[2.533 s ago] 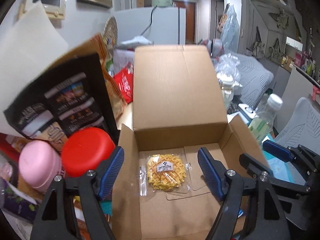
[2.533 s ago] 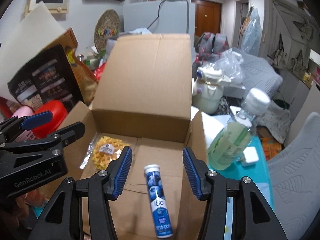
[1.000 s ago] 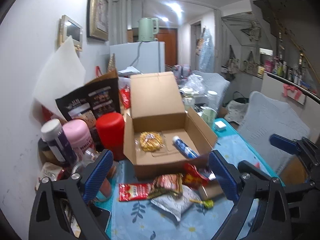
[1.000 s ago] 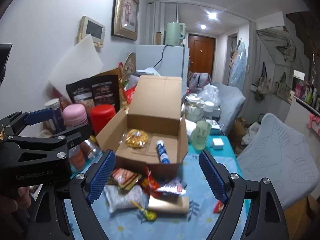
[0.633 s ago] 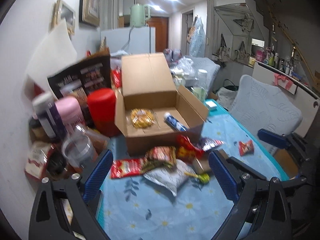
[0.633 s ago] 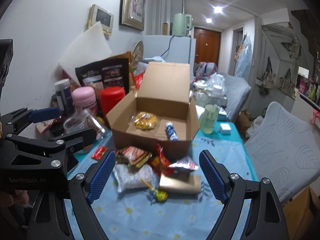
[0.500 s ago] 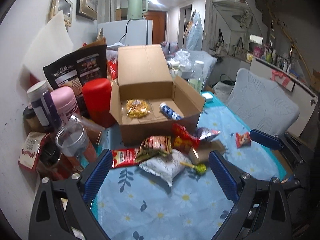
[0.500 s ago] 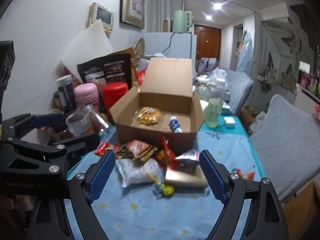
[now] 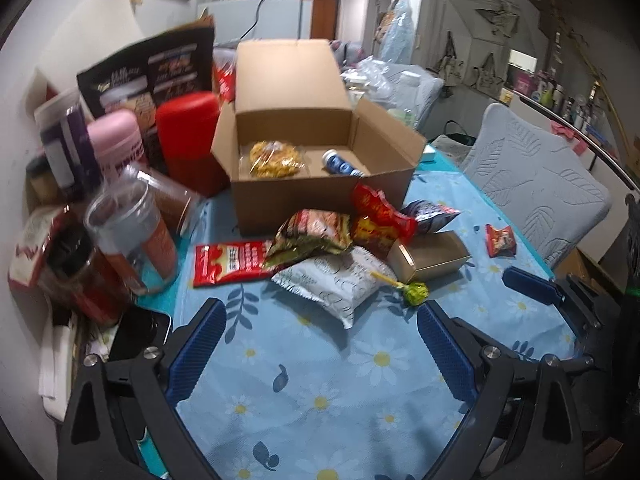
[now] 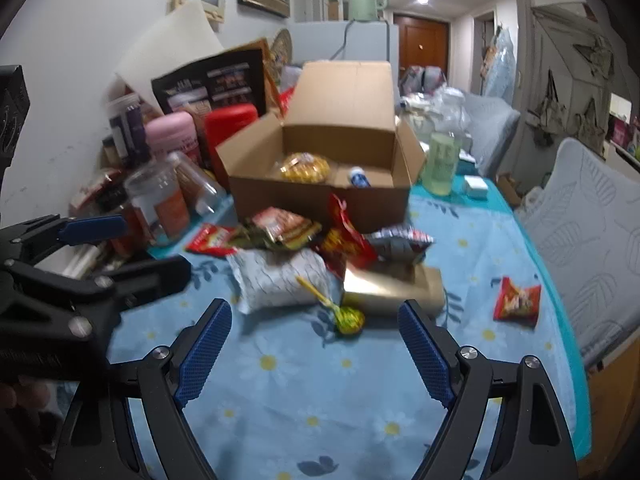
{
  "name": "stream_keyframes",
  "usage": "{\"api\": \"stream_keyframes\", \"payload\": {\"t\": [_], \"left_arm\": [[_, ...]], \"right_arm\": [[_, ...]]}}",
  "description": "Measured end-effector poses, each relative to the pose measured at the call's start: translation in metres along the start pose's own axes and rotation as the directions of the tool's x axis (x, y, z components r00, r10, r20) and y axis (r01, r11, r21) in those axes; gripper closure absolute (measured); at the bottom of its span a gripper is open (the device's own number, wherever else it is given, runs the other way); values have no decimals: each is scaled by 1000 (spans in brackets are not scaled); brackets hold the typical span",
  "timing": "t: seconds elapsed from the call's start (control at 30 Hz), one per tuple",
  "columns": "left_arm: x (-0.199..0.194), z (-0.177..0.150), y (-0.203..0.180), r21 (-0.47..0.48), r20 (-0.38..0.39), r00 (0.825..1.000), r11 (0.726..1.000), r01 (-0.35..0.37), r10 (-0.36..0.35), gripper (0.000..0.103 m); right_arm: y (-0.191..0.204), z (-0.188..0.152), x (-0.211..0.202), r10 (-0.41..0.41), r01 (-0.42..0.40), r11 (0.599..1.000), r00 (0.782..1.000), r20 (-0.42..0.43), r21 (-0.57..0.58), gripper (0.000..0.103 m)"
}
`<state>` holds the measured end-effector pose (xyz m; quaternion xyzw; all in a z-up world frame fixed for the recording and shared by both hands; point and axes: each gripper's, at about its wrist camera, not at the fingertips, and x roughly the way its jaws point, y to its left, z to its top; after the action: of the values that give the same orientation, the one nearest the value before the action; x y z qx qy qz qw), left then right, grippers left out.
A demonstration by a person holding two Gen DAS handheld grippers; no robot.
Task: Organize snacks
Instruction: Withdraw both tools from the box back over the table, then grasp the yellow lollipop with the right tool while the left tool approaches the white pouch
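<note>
The snack pile (image 9: 340, 248) lies on the table (image 9: 320, 380), directly against the front wall of the open cardboard box (image 9: 316, 196). It comprises a white packet (image 9: 332, 280), a green lollipop (image 9: 416, 292), a gold box (image 9: 432, 256), a flat red packet (image 9: 228, 260) and several crumpled red and brown bags. One small red packet (image 9: 500, 240) lies apart, toward the table's right edge. Inside the cardboard box rest a yellow snack bag (image 9: 274, 160) and a blue tube (image 9: 340, 166).

The left gripper (image 9: 320, 352) hangs above the bare cloth near the table's front edge, jaws spread wide with nothing between them. The white packet lies just beyond its fingertips, ahead of the gap. The right gripper (image 10: 316, 344) is likewise spread wide and empty. The lollipop (image 10: 348, 320) lies just beyond its fingertips, roughly centred on the gap, with the gold box (image 10: 392, 288) immediately behind it.

Jars and canisters (image 9: 120, 216) crowd the table's left edge beside the cardboard box.
</note>
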<state>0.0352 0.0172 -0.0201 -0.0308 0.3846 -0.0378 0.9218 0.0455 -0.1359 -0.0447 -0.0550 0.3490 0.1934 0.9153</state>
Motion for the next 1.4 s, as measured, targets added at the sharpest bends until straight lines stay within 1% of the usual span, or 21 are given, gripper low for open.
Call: {"api": "stream_keyframes", "payload": {"t": [0.1,0.27,0.43,0.63,0.73,0.77,0.8,0.87,0.9,0.97,1.07,1.1,1.2,1.23,1.33,1.37,1.4], "left_arm": [[11,-4,6,-20,-21,1000,1000,-18,17,5],[29,-5,12,-47,-50,999,999,-14,12,5],[49,4,14,-22,-68,997,999,-28,26,5],[71,16,9,14,-90,996,1000,16,-15,5],[85,22,1,42,-113,992,998,55,-50,5],[90,24,-2,50,-124,991,997,65,-58,5],[95,25,-5,62,-137,988,995,78,-69,5],[103,26,-10,91,-157,984,991,97,-82,5],[108,26,-13,108,-161,984,990,95,-77,5],[116,26,-16,132,-171,983,988,84,-61,5],[128,26,-21,166,-178,984,985,45,-15,5],[132,25,-24,179,-184,983,983,46,-12,5],[139,24,-28,190,-199,979,979,71,-32,5],[140,24,-30,191,-200,979,979,70,-31,5],[138,22,-35,209,-187,981,975,82,-43,5],[136,20,-36,213,-180,982,973,88,-49,7],[134,18,-38,221,-174,984,972,84,-46,16]], "right_arm": [[-7,-7,11,16,-15,1000,999,-35,22,20],[-22,-17,36,28,-22,998,995,-99,63,26],[-32,-15,57,27,-17,997,990,-138,69,35],[-35,-11,85,57,-45,997,980,-192,63,47],[-36,-10,99,77,-66,996,972,-224,56,58],[-36,-11,103,84,-73,996,968,-238,52,70],[-36,-11,104,78,-71,997,967,-242,35,79],[-40,-12,102,89,-84,996,964,-249,32,79],[-43,-13,101,103,-95,995,963,-249,45,79],[-50,-16,96,114,-100,993,962,-250,70,79],[-61,-21,90,114,-91,991,962,-247,100,79],[-65,-23,88,114,-89,990,963,-246,113,79],[-76,-24,86,141,-106,983,959,-244,149,79],[-80,-25,86,151,-112,980,958,-243,166,79],[-83,-25,85,138,-100,981,960,-243,165,79],[-83,-25,85,135,-96,982,960,-244,163,79],[-83,-26,84,134,-96,982,960,-244,163,79]]}}
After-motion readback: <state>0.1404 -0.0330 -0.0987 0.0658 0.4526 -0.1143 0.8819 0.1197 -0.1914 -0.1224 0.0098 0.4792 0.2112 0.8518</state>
